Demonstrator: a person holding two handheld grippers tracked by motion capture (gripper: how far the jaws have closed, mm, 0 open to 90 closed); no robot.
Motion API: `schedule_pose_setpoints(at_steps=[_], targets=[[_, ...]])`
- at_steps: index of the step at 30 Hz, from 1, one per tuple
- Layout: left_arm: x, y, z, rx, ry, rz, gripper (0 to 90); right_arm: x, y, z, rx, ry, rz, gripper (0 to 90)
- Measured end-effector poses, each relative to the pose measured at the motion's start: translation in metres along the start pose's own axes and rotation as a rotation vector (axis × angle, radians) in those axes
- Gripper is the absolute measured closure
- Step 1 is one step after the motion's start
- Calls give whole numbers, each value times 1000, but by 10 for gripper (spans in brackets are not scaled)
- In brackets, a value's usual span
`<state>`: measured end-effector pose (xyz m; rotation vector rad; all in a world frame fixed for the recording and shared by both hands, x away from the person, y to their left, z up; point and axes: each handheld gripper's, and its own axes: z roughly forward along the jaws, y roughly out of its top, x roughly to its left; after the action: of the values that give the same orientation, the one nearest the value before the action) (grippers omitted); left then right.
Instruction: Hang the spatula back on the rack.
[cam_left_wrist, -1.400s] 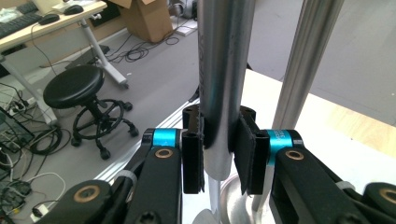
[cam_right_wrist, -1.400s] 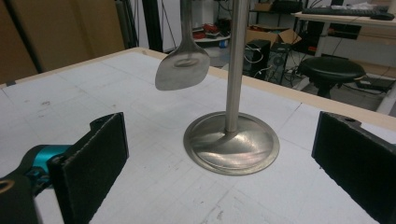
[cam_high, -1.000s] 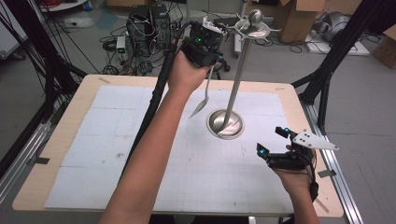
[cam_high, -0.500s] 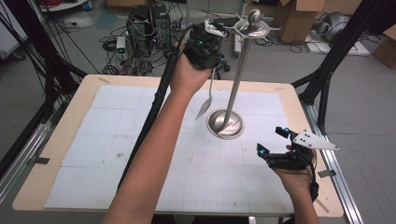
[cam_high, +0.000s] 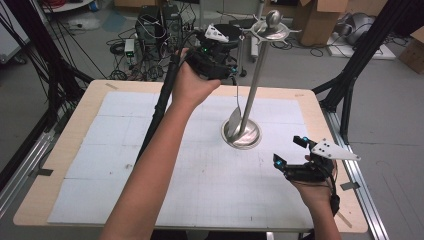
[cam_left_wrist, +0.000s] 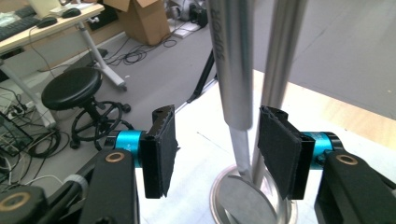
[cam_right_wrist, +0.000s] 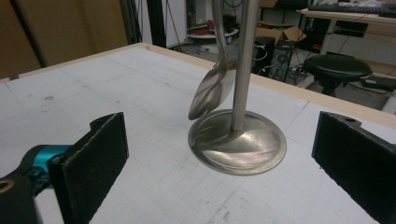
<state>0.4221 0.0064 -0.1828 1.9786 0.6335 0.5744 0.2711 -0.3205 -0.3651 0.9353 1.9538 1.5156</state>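
A steel stand (cam_high: 255, 85) with a round base (cam_high: 250, 142) rises from the white mat; hook arms spread from its ball top (cam_high: 272, 22). A long metal spoon (cam_high: 235, 117) hangs beside the pole, its bowl just above the base. My left gripper (cam_high: 231, 72) is high by the spoon's handle (cam_left_wrist: 231, 60); its jaws have just been opening, and the handle stands between the pads (cam_left_wrist: 161, 154) without either pressing on it. The pole (cam_left_wrist: 280, 56) is just behind. My right gripper (cam_high: 288, 151) rests low at the table's right, open and empty, facing the spoon (cam_right_wrist: 210, 91) and base (cam_right_wrist: 238, 140).
The white gridded mat (cam_high: 150, 150) covers a wooden table (cam_high: 75, 140). Black frame legs (cam_high: 350, 90) stand off the right edge. A stool (cam_left_wrist: 72, 88), cardboard boxes (cam_high: 320, 25) and cables lie on the floor beyond the far edge.
The left gripper's jaws have opened off the spoon's handle. The spoon's bowl has swung right, closer to the pole. The right gripper has not moved.
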Motion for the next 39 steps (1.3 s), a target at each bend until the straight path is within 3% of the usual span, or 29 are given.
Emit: schedule_pose_setpoints(at_steps=[6,11,21,28,39], targets=[[6,-10,-23,-46,-50,-23,454,2,1,3,4,4,-4,25],[10,-24,-44,-113,-77,-40,363,4,2,6,11,7,-9,25],[17,-66,-78,-228,-150,-39,307,5,3,8,13,11,-12,25],[22,-98,-90,-270,-215,-54,224,6,2,9,18,12,-19,25],[22,-135,-105,-279,-278,-62,150,6,2,10,24,13,-12,25]])
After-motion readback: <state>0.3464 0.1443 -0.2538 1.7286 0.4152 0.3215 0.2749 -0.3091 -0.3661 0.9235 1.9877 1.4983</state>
